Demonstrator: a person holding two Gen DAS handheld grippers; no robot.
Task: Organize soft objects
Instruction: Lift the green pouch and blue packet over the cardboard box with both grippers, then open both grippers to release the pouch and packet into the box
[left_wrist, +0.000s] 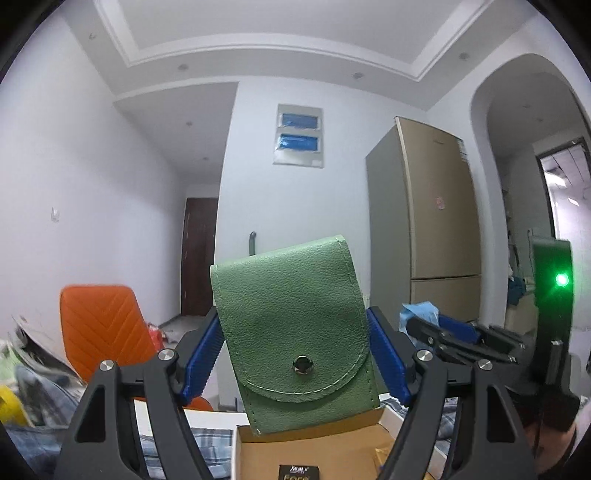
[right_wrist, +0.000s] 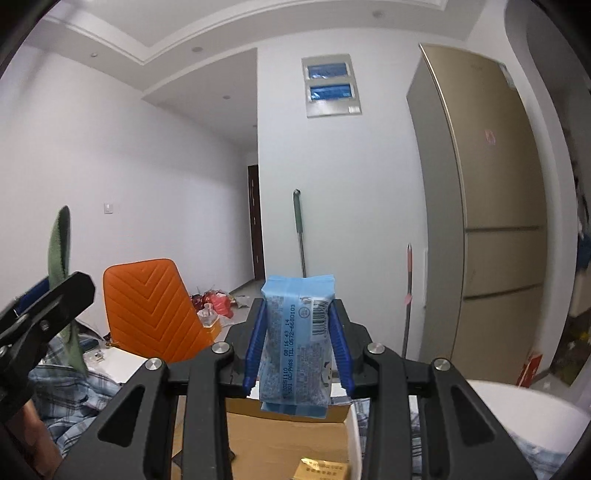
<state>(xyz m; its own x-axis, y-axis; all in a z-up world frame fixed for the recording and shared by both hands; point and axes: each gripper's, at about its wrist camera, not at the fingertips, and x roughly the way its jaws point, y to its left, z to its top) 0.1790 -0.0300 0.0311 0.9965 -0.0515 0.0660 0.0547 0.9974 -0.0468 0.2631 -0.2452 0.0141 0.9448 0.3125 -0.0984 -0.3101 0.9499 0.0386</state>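
Nearest, at the bottom centre of both views, an open cardboard box (left_wrist: 314, 448) sits below the grippers; it holds a small dark packet (left_wrist: 298, 472) and a gold packet (right_wrist: 323, 469). Neither soft item is in it yet.

Left gripper (left_wrist: 295, 354): clamped on a green pouch (left_wrist: 295, 332) at frame centre, blue pads pressing its two side edges. The pouch stands upright, long axis vertical, snap flap facing the camera, lower edge just above the box rim.

Right gripper (right_wrist: 297, 343): clamped on a blue tissue pack (right_wrist: 297, 339) at frame centre, likewise upright, long axis vertical, printed back towards the camera, bottom end hanging over the box.

Judgement: both items are picked up and lifted; placing them remains, and the destination cannot be told.

Beyond: plaid cloth (right_wrist: 74, 398), an orange chair (right_wrist: 151, 314), then a tall fridge (right_wrist: 491, 206) at right.
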